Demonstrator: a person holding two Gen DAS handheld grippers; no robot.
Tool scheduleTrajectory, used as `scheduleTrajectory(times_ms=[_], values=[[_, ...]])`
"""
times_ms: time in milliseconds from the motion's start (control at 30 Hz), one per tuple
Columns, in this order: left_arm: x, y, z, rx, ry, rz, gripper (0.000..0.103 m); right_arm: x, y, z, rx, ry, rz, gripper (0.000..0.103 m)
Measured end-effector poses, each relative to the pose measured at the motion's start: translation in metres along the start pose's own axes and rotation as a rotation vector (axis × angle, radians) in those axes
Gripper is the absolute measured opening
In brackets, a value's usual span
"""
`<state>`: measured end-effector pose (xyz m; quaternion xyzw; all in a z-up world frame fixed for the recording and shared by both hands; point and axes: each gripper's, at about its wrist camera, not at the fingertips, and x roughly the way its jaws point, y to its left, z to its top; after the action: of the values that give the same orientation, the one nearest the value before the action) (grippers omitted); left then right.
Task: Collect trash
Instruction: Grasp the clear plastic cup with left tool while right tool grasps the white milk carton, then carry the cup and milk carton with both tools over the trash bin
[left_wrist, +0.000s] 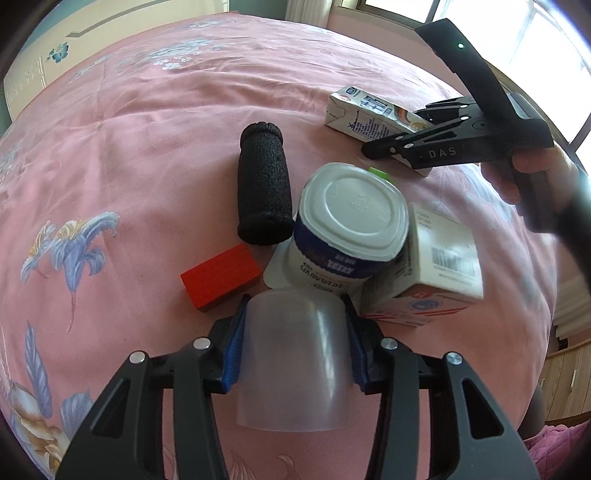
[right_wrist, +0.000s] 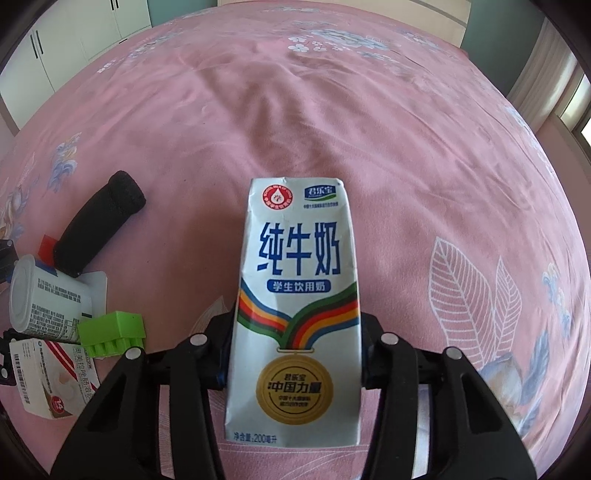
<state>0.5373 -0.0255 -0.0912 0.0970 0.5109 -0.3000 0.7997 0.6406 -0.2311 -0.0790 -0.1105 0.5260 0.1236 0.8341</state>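
Note:
My left gripper (left_wrist: 295, 328) is shut on a clear plastic cup (left_wrist: 293, 362), held above the pink bed. Just beyond it lies a white yogurt cup (left_wrist: 351, 221) on its side, with a white medicine box (left_wrist: 424, 273) to its right. My right gripper (right_wrist: 295, 350) is shut on a white milk carton (right_wrist: 295, 314) with blue characters. In the left wrist view that carton (left_wrist: 365, 114) and the right gripper (left_wrist: 373, 149) are at the upper right. The yogurt cup (right_wrist: 40, 299) and medicine box (right_wrist: 51, 380) show at the left of the right wrist view.
A black foam roll (left_wrist: 262, 184) and a red block (left_wrist: 221, 280) lie left of the yogurt cup. A green toothed block (right_wrist: 112, 332) lies beside the cup. The pink flowered bedspread (left_wrist: 147, 129) stretches beyond. Cabinets and windows line the room's edges.

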Motion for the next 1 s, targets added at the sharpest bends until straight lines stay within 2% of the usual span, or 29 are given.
scheduleTrajectory(times_ms=[233,433,767,1000], values=[[-0.017,-0.001,-0.014,-0.053,0.002,0.068,0.049,-0.019,-0.004,-0.018,0.017,-0.003,-0.034,0.049],[-0.058,-0.002,-0.022,-0.132,-0.020,0.153,0.049,-0.063,-0.011,-0.036,0.053,-0.027,-0.057,0.049],[-0.185,-0.039,-0.025,-0.238,-0.170,0.337,0.049,-0.214,0.004,-0.056,0.061,-0.197,-0.094,0.049],[-0.276,-0.081,-0.037,-0.256,-0.271,0.419,0.049,-0.326,0.024,-0.082,0.051,-0.324,-0.113,0.049]])
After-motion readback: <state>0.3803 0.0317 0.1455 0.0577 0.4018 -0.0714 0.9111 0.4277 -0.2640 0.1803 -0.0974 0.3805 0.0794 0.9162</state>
